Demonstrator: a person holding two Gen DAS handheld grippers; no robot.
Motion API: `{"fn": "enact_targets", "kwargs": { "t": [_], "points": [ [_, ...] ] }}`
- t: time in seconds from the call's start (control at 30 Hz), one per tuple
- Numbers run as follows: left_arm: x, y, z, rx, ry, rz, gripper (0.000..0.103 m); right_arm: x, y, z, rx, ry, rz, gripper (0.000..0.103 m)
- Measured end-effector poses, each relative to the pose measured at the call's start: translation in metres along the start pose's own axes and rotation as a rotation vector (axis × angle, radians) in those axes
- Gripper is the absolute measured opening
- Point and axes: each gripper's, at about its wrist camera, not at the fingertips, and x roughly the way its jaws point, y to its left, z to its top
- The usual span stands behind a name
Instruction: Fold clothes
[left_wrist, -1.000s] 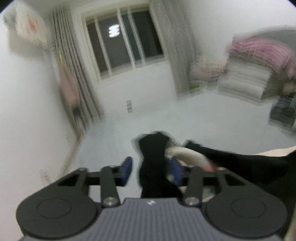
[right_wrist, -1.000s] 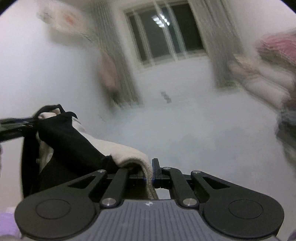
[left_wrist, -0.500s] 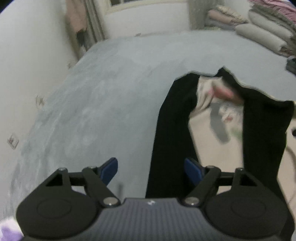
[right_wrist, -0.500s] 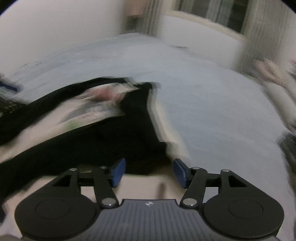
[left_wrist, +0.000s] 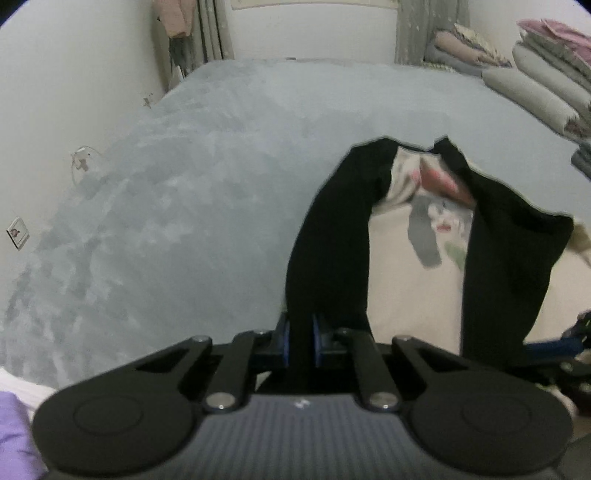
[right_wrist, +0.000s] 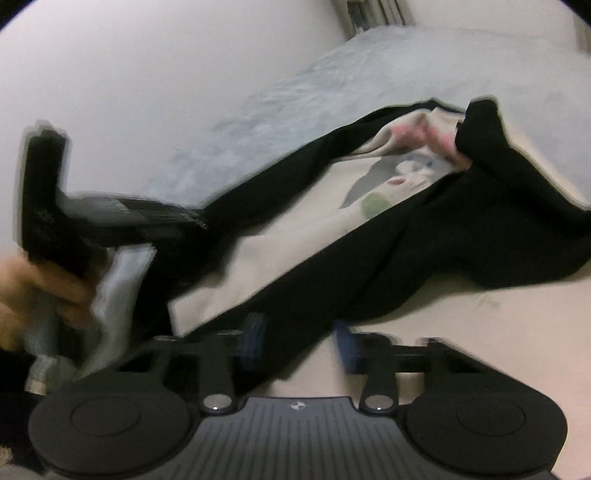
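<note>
- Left gripper (left_wrist: 300, 338): blue-padded fingers (left_wrist: 283, 341) closing, pads pressed on the near end of a black sleeve (left_wrist: 328, 236) that runs away from them across the bed (left_wrist: 207, 177).
- Right gripper (right_wrist: 301, 341): jaws closing; fingers (right_wrist: 253, 339) stand apart in the blurred frame, with the other black sleeve (right_wrist: 369, 251) lying between them; whether the pads touch the cloth cannot be told.
- Garment (left_wrist: 417, 284): a cream top with black sleeves and a printed figure on the chest, lying spread on the bed, both sleeves laid lengthwise over the cream body.
- Bed: covered in pale grey-blue plush, bare to the left of the garment.
- Hand (right_wrist: 40, 291): in the right wrist view, at the left edge, wrapped round the handle of the left gripper.
- Background: stacked folded bedding (left_wrist: 543, 85) at the far right of the bed; curtains (left_wrist: 210, 29) by the far wall; a lilac cloth (left_wrist: 14, 435) at the lower left corner.
</note>
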Motion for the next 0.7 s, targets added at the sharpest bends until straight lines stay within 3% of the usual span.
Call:
{"fn": "enact_targets", "kwargs": {
  "t": [0.1, 0.17, 0.3, 0.6, 0.63, 0.67, 0.7],
  "points": [
    [-0.016, 0.011, 0.012, -0.004, -0.034, 0.019, 0.008, -0.004, 0.000, 0.002, 0.001, -0.039, -0.011, 0.007],
    [-0.023, 0.019, 0.025, 0.020, -0.062, 0.081, 0.008, -0.014, -0.002, 0.004, 0.015, -0.075, -0.023, 0.006],
    [-0.031, 0.045, 0.057, 0.007, -0.085, 0.125, 0.008, -0.033, -0.014, 0.007, 0.064, -0.147, -0.059, 0.006],
    [-0.008, 0.091, 0.144, 0.097, -0.115, 0.359, 0.009, -0.061, -0.049, 0.008, 0.187, -0.229, -0.116, 0.006],
    [0.000, 0.094, 0.149, 0.104, -0.120, 0.375, 0.012, -0.064, -0.053, 0.008, 0.197, -0.240, -0.131, 0.006],
    [0.012, 0.094, 0.151, 0.129, -0.106, 0.396, 0.024, -0.067, -0.057, 0.008, 0.201, -0.250, -0.153, 0.006],
    [0.024, 0.092, 0.151, 0.165, -0.080, 0.432, 0.042, -0.070, -0.061, 0.009, 0.205, -0.260, -0.175, 0.006]
  ]
}}
